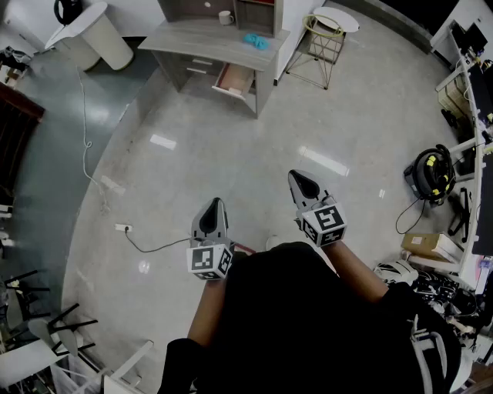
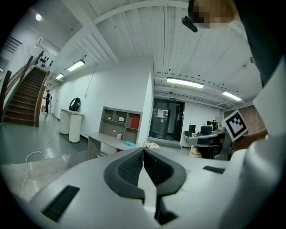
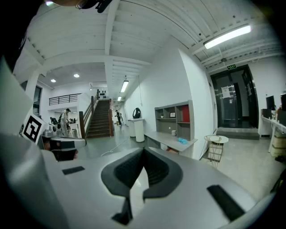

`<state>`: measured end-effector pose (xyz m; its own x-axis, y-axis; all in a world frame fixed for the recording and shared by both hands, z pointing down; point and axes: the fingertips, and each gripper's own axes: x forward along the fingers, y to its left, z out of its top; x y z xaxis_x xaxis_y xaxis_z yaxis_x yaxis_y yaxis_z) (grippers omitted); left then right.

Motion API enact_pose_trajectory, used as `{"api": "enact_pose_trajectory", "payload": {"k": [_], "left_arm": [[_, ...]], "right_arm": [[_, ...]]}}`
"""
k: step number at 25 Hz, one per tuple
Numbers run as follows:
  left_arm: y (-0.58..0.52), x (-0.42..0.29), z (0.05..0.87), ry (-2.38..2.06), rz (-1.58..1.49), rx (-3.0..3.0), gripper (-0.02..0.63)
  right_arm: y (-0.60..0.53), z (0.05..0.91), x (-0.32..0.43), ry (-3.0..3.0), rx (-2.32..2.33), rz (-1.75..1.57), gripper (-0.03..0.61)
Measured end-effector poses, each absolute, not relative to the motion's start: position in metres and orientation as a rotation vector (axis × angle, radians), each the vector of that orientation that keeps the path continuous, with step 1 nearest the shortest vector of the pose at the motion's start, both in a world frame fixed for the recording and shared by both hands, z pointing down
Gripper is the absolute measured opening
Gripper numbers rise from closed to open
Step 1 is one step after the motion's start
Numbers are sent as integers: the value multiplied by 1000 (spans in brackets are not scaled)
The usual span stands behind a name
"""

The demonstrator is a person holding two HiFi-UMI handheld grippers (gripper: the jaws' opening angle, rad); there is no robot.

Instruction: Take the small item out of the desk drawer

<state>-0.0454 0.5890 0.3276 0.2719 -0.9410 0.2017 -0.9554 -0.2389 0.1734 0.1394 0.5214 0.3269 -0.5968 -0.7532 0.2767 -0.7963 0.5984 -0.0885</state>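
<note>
- While the person stands well apart, the desk (image 1: pixel 208 38) is out of reach.
- Its drawer (image 1: pixel 233 79) hangs pulled out; the small item, presumably inside, is too distant to see.
- Left gripper (image 1: pixel 216 205) and right gripper (image 1: pixel 296 177) point ahead, closed and empty, likely for approach.

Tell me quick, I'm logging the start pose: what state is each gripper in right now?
Left gripper: closed, nothing between its jaws.
Right gripper: closed, nothing between its jaws.

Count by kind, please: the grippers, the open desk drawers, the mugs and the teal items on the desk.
Grippers: 2, left gripper and right gripper
Open drawer: 1
Mug: 1
Teal item: 1
Total: 5
</note>
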Motion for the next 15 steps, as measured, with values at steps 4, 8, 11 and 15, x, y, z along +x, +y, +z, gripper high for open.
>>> {"api": "enact_pose_trajectory", "payload": {"k": [4,8,11,15], "left_arm": [[591,-51,323,-1764,55,2295,12],[596,-53,322,-1797,37,2287,14],[600,-50,322,-1796,33,2293,14],[608,-44,324,-1784,35,2306,14]], "right_arm": [[525,325,138,-2633,1304,302,0],[531,326,146,-2643,1318,351,0],[539,330,150,-2643,1300,366,0],[550,331,157,-2646,1304,362,0]]}}
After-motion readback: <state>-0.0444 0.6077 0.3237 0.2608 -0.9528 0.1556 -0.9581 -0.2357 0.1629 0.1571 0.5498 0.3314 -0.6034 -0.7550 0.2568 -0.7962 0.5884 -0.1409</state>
